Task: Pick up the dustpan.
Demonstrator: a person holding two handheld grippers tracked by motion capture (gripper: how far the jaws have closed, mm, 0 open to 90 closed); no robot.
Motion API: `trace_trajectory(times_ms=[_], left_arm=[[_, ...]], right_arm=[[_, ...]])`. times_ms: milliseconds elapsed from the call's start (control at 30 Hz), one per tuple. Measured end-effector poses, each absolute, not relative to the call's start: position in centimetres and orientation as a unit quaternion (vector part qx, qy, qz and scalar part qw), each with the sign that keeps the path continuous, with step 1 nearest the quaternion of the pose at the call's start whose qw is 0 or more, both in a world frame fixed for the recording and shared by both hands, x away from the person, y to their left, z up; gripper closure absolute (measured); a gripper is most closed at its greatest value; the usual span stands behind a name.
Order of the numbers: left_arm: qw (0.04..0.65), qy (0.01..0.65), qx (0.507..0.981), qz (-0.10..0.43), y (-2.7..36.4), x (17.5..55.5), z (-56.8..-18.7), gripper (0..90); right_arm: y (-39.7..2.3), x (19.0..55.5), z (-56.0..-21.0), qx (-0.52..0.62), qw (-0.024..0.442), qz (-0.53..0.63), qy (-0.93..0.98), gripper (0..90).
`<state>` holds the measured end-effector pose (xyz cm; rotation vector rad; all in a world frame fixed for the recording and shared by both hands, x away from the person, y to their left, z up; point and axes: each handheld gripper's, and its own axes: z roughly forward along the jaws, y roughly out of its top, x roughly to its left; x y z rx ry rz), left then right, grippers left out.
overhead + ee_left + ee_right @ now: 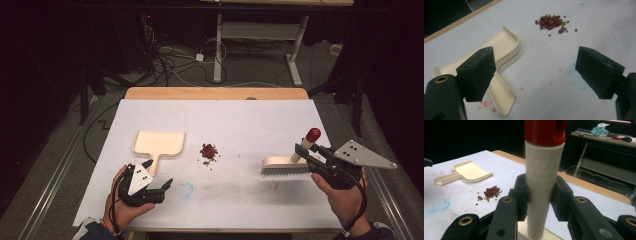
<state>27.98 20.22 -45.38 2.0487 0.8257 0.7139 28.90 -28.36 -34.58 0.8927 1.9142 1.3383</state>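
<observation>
A white-covered tabletop (240,190) with a wooden strip along its far edge is seen from above, with a person's two hands coming in from the near edge, each holding a black two-jaw gripper.

The right gripper (306,148), near the right edge of the tabletop, is clamped on the handle of a cream plastic hand brush with grey bristles and a red cap on the handle's end (292,162). The brush head rests bristles-down on the tabletop, its long axis running left to right, parallel to the near edge. The handle rises from the head's right end and slants up toward the far right corner, red cap uppermost. In the right gripper view the cream handle (541,185) stands upright between the two jaws, which press on both its sides.

The left gripper (159,174), near the near left corner, has its jaws spread wide with nothing between them. Just beyond it lies a cream plastic dustpan (159,145), flat on the tabletop, its handle pointing toward the near edge and its wide mouth toward the far edge. In the left gripper view the dustpan's handle (501,96) passes beside one jaw.

A small heap of dark red beans with a few green ones (208,152) lies near the tabletop's middle, between dustpan and brush, apart from both.
</observation>
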Motion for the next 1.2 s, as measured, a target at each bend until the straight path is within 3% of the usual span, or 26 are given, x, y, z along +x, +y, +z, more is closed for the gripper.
trace_trajectory(times_ms=[400,633,767,967,1200], left_arm=[[0.393,0.327,0.812,0.282,20.4,28.1,-45.4,15.8],[0.411,0.388,0.778,0.274,22.8,28.4,-44.8,15.8],[0.398,0.448,0.761,0.250,24.7,29.4,-44.9,15.8],[0.337,0.521,0.767,0.164,24.7,32.9,-47.3,17.0],[0.280,0.540,0.775,0.173,22.5,35.0,-48.3,24.0]], right_arm=[[-28.3,28.9,-34.7,0.339,0.318,0.502,0.729,70.1],[-28.2,28.7,-34.6,0.337,0.318,0.503,0.729,70.0],[-28.1,28.9,-34.7,0.337,0.316,0.503,0.731,70.0],[-28.0,29.1,-34.9,0.339,0.311,0.500,0.734,70.0],[-27.8,29.2,-35.1,0.337,0.310,0.498,0.736,70.0]])
